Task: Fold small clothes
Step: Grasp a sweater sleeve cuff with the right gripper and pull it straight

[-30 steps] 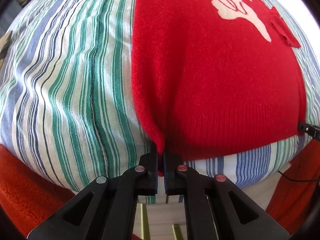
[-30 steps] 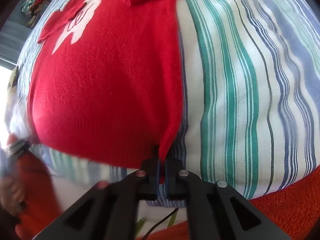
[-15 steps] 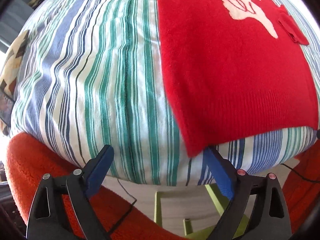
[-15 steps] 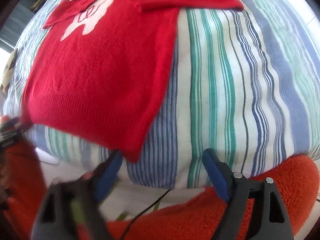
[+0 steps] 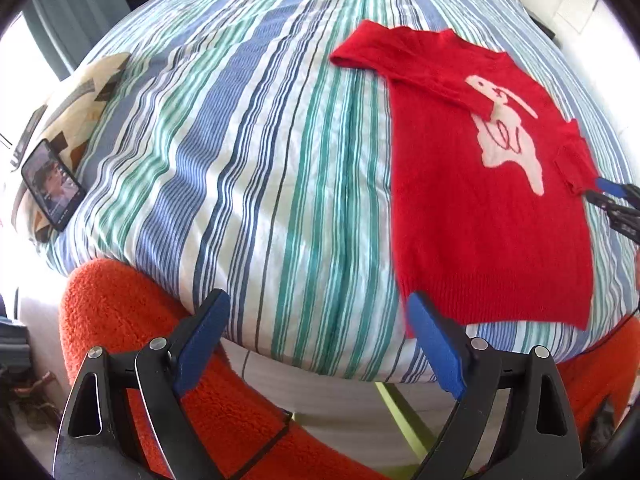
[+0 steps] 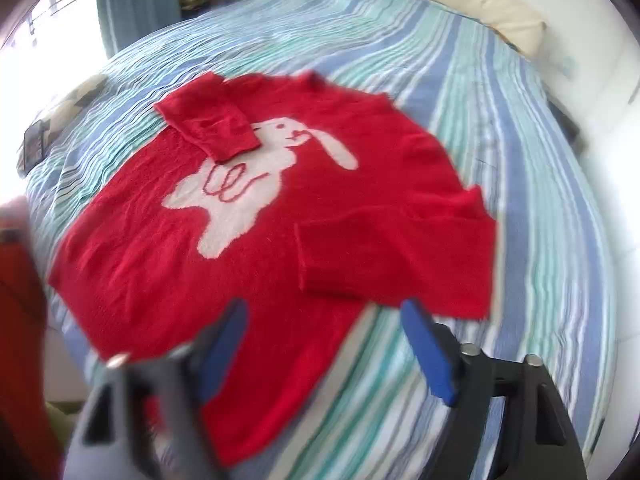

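Note:
A red sweater (image 5: 480,208) with a white rabbit on its front lies flat on the striped bed cover (image 5: 260,160). Both sleeves are folded in over its body. My left gripper (image 5: 320,340) hangs open above the bed's near edge, left of the sweater's hem corner, with nothing between its blue pads. In the blurred right wrist view, my right gripper (image 6: 326,348) hovers over the sweater (image 6: 280,216) near its right hem corner. Its jaws are closing and grip nothing. The right gripper's tip (image 5: 616,204) also shows beside the folded right sleeve.
A phone (image 5: 50,184) with a lit screen leans on a patterned cushion (image 5: 80,96) at the bed's left side. Orange fleece (image 5: 120,320) covers the near edge below the bed. A green chair leg (image 5: 400,412) stands underneath. A cream pillow (image 6: 460,4) lies at the head.
Both grippers were shut on the sweater's bottom corners, then let go, opened and rose back from the bed. The right view has swung round over the sweater.

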{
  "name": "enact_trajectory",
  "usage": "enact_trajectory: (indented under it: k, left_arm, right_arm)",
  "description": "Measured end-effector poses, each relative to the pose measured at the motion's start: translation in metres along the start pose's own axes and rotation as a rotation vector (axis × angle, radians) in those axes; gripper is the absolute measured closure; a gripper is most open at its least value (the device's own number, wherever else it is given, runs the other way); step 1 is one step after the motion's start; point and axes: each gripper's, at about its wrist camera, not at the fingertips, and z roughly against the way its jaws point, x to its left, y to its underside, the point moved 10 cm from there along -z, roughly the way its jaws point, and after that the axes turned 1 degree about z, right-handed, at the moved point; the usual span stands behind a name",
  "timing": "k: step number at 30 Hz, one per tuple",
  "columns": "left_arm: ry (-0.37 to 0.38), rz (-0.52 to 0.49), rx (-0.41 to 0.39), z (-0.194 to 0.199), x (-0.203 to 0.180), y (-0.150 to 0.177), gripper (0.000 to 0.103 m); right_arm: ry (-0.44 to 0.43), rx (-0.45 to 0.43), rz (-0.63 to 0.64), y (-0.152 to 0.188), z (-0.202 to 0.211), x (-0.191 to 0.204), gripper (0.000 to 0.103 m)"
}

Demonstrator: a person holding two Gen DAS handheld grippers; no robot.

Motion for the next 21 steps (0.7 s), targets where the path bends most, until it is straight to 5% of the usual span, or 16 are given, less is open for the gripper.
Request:
enact_trajectory:
  k: [5, 7, 8, 9, 12, 15, 21]
  left_arm:
    - [-0.04, 0.018, 0.009, -0.003, 0.013, 0.008, 0.012]
    - [-0.05, 0.035, 0.038, -0.01, 0.02, 0.012, 0.012]
    - [-0.048, 0.045, 0.048, -0.012, 0.022, 0.014, 0.012]
    - [-0.043, 0.053, 0.052, -0.013, 0.024, 0.015, 0.012]
    - [-0.048, 0.054, 0.05, -0.013, 0.026, 0.014, 0.012]
    - [-0.044, 0.047, 0.047, -0.012, 0.021, 0.011, 0.012]
    - [-0.019, -0.002, 0.051, -0.013, -0.008, 0.009, 0.012]
  right_arm:
    - [-0.02, 0.078, 0.03, 0.004, -0.078, 0.01, 0.054]
    - [-0.03, 0.082, 0.0, 0.008, -0.089, 0.001, 0.073]
    - [-0.031, 0.07, -0.036, 0.011, -0.086, -0.007, 0.095]
    - [-0.035, 0.054, -0.091, 0.012, -0.078, -0.018, 0.097]
    - [-0.027, -0.051, -0.289, 0.016, -0.033, -0.076, 0.097]
    - [0.071, -0.144, -0.483, 0.041, 0.025, -0.162, 0.097]
    - [0.298, -0.218, -0.981, 0.166, 0.099, -0.331, 0.097]
